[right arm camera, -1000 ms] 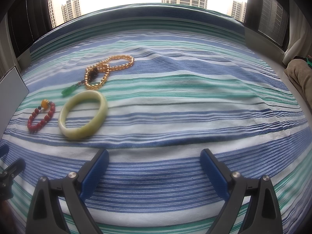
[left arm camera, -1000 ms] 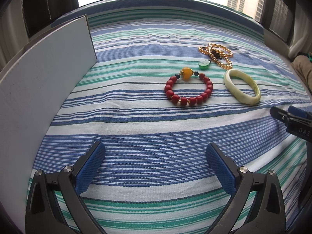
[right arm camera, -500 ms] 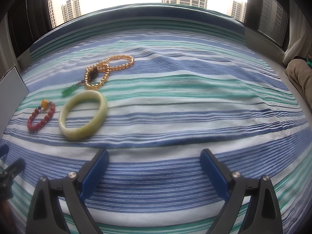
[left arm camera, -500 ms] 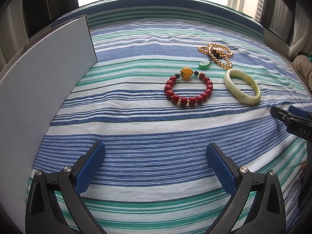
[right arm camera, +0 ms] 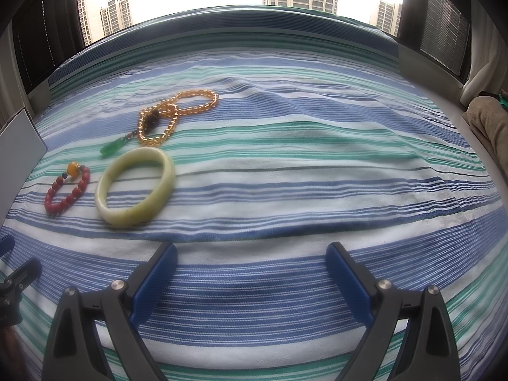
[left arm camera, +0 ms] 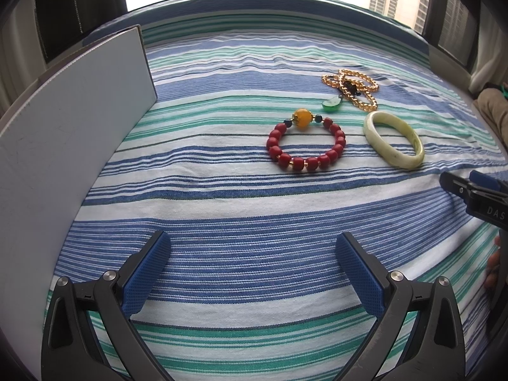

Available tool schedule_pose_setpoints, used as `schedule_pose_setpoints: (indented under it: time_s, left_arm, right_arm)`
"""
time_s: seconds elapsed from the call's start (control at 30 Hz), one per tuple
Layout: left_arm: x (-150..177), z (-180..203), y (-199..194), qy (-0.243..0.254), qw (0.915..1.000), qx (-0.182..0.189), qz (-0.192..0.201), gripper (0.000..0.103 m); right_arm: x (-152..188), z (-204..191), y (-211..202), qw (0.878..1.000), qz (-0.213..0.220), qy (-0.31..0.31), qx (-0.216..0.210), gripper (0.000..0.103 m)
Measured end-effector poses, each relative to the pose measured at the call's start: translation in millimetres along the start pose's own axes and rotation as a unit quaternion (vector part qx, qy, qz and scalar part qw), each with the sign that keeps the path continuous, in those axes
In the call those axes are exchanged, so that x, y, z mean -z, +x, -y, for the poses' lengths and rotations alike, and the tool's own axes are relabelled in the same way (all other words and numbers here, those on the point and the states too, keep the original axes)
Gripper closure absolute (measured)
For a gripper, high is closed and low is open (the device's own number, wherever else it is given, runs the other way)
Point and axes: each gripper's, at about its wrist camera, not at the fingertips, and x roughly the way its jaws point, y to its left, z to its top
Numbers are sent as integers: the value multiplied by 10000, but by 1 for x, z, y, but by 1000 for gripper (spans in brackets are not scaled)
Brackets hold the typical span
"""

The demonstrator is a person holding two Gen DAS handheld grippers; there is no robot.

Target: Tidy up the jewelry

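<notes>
Both my grippers hang over the blue, green and white striped cloth, jaws spread wide with nothing between them. My left gripper points at the red bead bracelet with an amber bead — well ahead of the blue pads, slightly right. The pale green jade bangle lies ahead and left of my right gripper, just beside the bracelet. The amber bead necklace with a green pendant lies farther back. A white panel stands at left.

Pale green bangle between red bead bracelet and amber bead necklace on striped cloth
</notes>
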Motion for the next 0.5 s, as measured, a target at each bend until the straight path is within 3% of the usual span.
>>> schedule_pose_setpoints:
  time_s: [0.17, 0.27, 0.43, 0.5]
  left_arm:
    - [5, -3, -6, 214, 9990, 216, -323, 1]
    - [3, -11, -29, -12, 9963, 669, -530, 1]
    - [-37, -36, -76, -783, 9850, 1525, -214, 1]
    - [-56, -36, -75, -753, 9845, 1580, -147, 1]
  right_arm:
    - [0, 0, 0, 10000, 0, 0, 1, 7]
    - [0, -1, 0, 10000, -8, -4, -5, 6]
    - [0, -3, 1, 10000, -14, -25, 20, 5]
    - [0, -3, 0, 10000, -14, -25, 20, 5]
